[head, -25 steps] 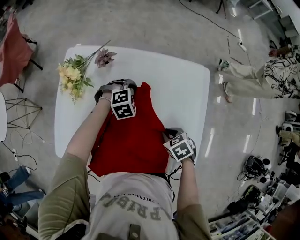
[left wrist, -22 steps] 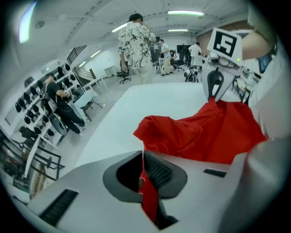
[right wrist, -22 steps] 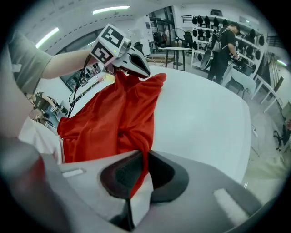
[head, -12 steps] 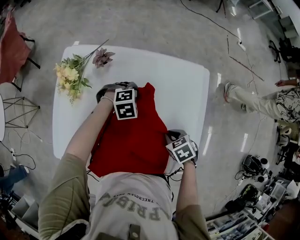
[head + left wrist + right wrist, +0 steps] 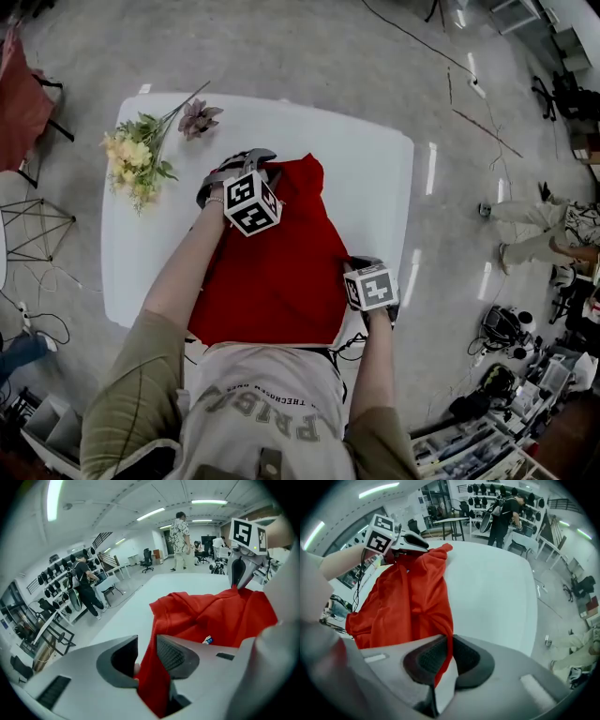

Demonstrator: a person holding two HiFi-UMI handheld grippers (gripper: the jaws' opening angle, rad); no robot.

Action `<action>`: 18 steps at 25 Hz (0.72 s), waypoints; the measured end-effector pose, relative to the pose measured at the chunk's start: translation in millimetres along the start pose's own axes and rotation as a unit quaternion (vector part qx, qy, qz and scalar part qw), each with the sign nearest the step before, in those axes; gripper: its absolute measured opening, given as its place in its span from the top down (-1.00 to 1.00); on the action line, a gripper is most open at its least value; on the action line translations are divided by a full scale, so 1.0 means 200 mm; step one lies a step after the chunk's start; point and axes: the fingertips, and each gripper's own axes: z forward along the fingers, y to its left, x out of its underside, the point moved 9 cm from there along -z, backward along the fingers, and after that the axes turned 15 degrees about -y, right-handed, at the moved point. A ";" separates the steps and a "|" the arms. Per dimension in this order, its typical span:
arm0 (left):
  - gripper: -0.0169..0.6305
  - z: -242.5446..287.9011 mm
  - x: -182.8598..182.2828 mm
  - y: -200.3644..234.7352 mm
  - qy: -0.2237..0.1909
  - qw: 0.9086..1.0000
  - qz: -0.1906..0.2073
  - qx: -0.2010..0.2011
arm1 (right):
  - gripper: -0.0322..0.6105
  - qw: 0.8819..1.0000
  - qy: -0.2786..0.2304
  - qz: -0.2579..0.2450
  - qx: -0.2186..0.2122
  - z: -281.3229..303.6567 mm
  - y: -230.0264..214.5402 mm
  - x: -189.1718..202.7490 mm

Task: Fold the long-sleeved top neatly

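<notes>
A red long-sleeved top [image 5: 281, 262] lies spread on a white table [image 5: 375, 187], reaching from the near edge toward the middle. My left gripper [image 5: 258, 164] is at the top's far left end. Its jaws have just been opening a little, and in the left gripper view [image 5: 147, 644] a bunch of red cloth [image 5: 211, 616] is still pinched between them. My right gripper [image 5: 358, 269] is at the top's near right edge. In the right gripper view [image 5: 449, 644] it is shut on a thin fold of the cloth [image 5: 412, 597].
A bunch of yellow artificial flowers [image 5: 141, 155] and a purple bloom [image 5: 199, 117] lie at the table's far left corner. Bare white tabletop stretches right of and beyond the top. A person's legs [image 5: 544, 234] show on the floor at right, and equipment stands around.
The right gripper has moved right with the cloth's edge. The top's far end has shifted right and farther away. The left gripper's marker cube has rolled.
</notes>
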 end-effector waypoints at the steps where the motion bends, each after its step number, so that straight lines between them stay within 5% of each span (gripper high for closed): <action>1: 0.49 0.00 0.00 0.00 -0.004 1.000 0.003 -0.011 | 0.79 1.000 0.005 -0.011 0.011 0.01 0.00 -0.01; 4: 0.25 -0.05 -0.04 0.03 -0.031 0.998 0.000 -0.050 | 0.72 0.998 0.005 -0.056 0.015 0.01 0.03 -0.02; 6: 0.17 -0.17 -0.06 0.05 -0.052 0.996 -0.008 -0.076 | 0.38 0.998 0.001 -0.067 -0.009 -0.03 0.04 -0.02; 7: 0.17 -0.25 -0.08 0.06 -0.059 0.995 -0.020 -0.078 | 0.11 0.998 -0.009 -0.065 -0.025 -0.06 0.04 -0.04; 10: 0.17 -0.46 -0.11 0.03 -0.064 0.994 -0.079 -0.032 | 0.06 0.992 -0.083 -0.074 -0.061 -0.15 0.07 -0.16; 14: 0.17 -0.54 0.03 -0.18 -0.002 0.995 -0.091 0.044 | 0.06 0.962 -0.165 -0.177 -0.124 -0.08 0.25 -0.42; 18: -0.01 -0.51 0.23 -0.40 0.094 0.986 -0.089 0.104 | 0.06 0.930 -0.117 -0.303 -0.170 0.13 0.37 -0.53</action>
